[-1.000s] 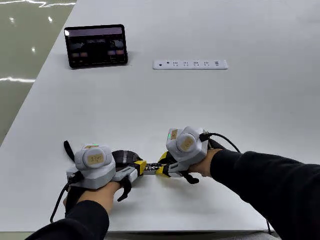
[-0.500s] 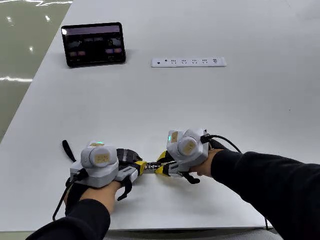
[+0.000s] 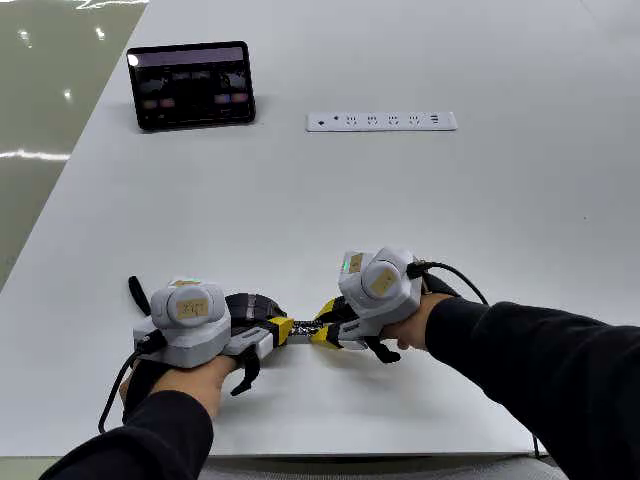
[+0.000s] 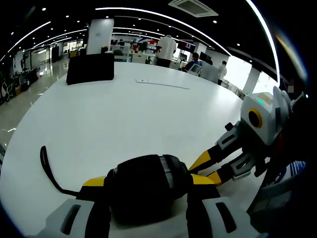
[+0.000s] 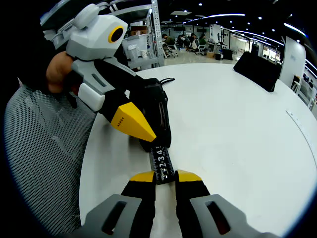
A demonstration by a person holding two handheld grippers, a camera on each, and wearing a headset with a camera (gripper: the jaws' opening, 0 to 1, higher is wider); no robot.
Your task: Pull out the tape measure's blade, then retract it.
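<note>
A broad white desk spreads across the head view. To its left lies a glossy greenish floor that mirrors bright streaks of light. In the left gripper view, a dark ceiling carries small spot lamps, curved light strips and a vent grille above a white column. In the right gripper view, a grey mesh chair stands close beside the desk, with metal shelving farther off.
</note>
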